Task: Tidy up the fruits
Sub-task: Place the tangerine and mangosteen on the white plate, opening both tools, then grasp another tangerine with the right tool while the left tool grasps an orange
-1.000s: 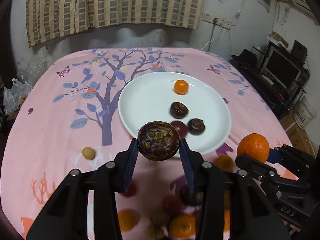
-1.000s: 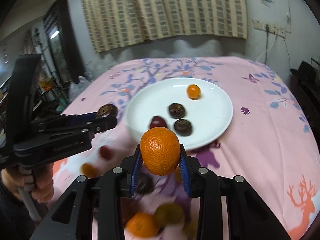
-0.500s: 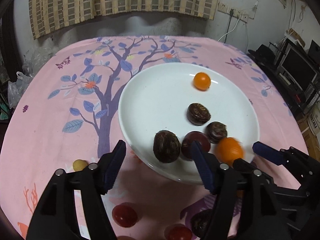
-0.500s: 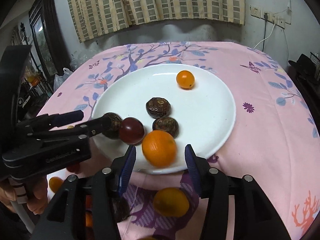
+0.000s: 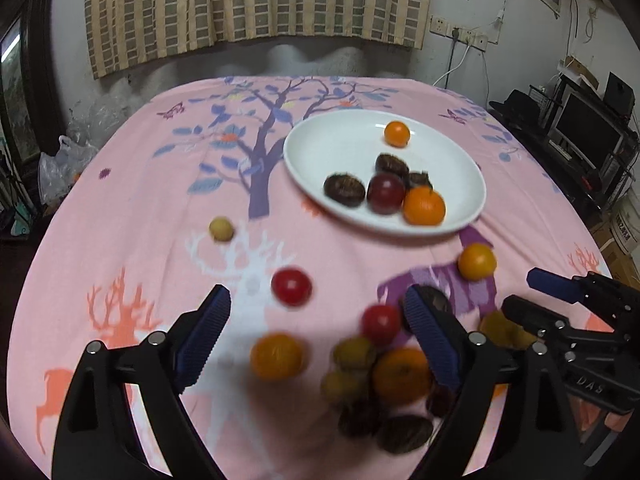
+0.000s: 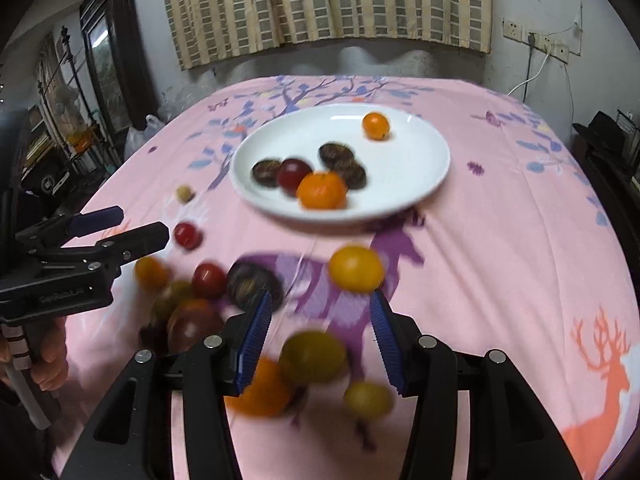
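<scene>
A white plate (image 5: 344,136) on the pink cloth holds a mandarin (image 5: 424,205), a dark red fruit (image 5: 385,193), several brown chestnuts (image 5: 344,189) and a small orange fruit (image 5: 397,133). My left gripper (image 5: 318,320) hangs over loose fruit near the table's front: two red tomatoes (image 5: 291,286), oranges and greenish ones. Its jaws are opening wide, and nothing sits between the pads. My right gripper (image 6: 320,312) is open and empty, just short of a yellow-orange fruit (image 6: 355,268). The plate (image 6: 400,160) and mandarin (image 6: 321,190) lie beyond it.
A small pale fruit (image 5: 221,229) lies alone left of the plate. A hand (image 6: 48,360) holds the left gripper (image 6: 128,226) at the left of the right wrist view. A plastic bag (image 5: 60,164) sits off the table's left edge. Shelves with a monitor (image 5: 588,132) stand at right.
The left gripper let go of a chestnut and the right gripper of the mandarin; both now lie on the plate. Both grippers pulled back from the plate to the near fruit pile, jaws wider.
</scene>
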`<action>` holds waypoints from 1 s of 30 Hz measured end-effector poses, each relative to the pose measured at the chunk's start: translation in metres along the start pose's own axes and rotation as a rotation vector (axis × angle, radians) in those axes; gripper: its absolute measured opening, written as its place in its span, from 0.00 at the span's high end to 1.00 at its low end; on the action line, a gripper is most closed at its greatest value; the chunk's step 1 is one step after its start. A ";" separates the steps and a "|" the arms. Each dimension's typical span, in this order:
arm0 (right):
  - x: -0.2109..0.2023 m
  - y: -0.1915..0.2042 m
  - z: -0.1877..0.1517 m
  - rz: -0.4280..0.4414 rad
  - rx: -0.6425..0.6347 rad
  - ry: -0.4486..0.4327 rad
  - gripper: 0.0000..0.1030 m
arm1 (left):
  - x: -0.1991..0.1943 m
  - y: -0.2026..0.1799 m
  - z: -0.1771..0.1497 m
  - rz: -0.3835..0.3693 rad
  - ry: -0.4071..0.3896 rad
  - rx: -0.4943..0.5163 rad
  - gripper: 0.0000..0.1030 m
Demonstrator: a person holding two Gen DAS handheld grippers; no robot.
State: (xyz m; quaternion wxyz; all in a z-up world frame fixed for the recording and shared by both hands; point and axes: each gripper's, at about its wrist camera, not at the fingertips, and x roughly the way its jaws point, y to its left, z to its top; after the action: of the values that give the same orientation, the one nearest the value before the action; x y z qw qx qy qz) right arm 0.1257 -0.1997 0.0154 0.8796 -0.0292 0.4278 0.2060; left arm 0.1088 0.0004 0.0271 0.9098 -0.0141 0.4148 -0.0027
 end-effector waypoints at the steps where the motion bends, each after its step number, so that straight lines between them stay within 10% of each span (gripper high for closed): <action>1: -0.004 0.002 -0.007 0.007 0.001 0.004 0.50 | -0.003 0.002 -0.006 0.005 0.002 0.004 0.16; 18: 0.016 0.045 -0.050 -0.039 -0.033 0.171 0.50 | -0.006 0.041 -0.047 -0.018 0.014 -0.057 0.15; 30: 0.020 0.039 -0.046 -0.014 0.008 0.122 0.56 | 0.007 0.038 -0.050 -0.003 0.042 -0.041 0.15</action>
State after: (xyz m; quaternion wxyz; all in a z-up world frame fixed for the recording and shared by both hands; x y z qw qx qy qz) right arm 0.0875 -0.1676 -0.0236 0.8534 -0.0412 0.4812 0.1962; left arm 0.0754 0.0368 -0.0117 0.9005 -0.0336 0.4335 0.0040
